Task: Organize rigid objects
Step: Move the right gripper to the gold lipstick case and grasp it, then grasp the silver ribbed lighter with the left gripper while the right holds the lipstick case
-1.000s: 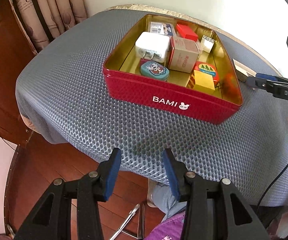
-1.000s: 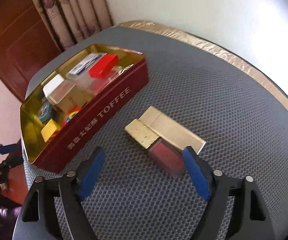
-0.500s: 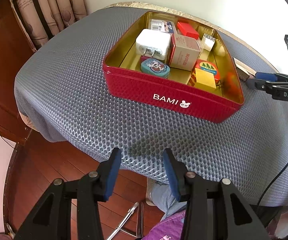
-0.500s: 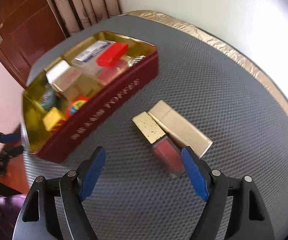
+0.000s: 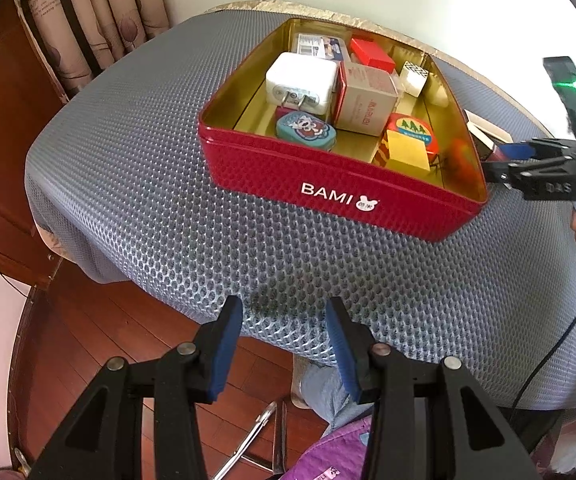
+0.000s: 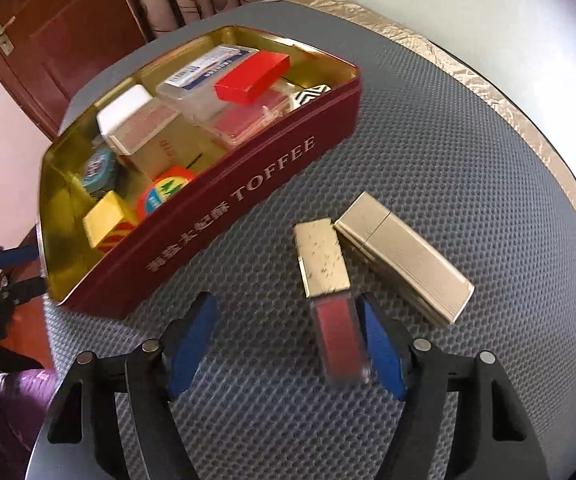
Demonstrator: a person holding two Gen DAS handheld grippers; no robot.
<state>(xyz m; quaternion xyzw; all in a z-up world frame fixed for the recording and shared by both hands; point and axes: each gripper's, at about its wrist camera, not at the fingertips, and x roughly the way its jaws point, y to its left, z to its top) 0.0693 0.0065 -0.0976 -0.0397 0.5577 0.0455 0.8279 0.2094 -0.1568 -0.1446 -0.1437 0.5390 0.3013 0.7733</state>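
A red tin (image 5: pixel 328 184) with a gold inside holds several small objects: a white charger (image 5: pixel 302 82), a teal tin (image 5: pixel 306 132), a yellow block (image 5: pixel 406 156), a red box (image 5: pixel 370 54). It also shows in the right wrist view (image 6: pixel 223 204). A lip gloss tube (image 6: pixel 328 280) with a gold cap and a gold box (image 6: pixel 404 256) lie on the grey mat right of the tin. My right gripper (image 6: pixel 283 316) is open, low over the mat, its right finger beside the tube's red end. My left gripper (image 5: pixel 283 320) is open and empty at the table's near edge.
The grey mesh mat (image 5: pixel 135 168) covers a round table with a gold rim (image 6: pixel 488 92). A wooden door (image 6: pixel 67 32) and curtains (image 5: pixel 87 24) stand behind. The wooden floor (image 5: pixel 87 344) lies below the near edge.
My right gripper has moved forward and down toward the lip gloss tube, which now sits by its right finger. My left gripper has barely moved.
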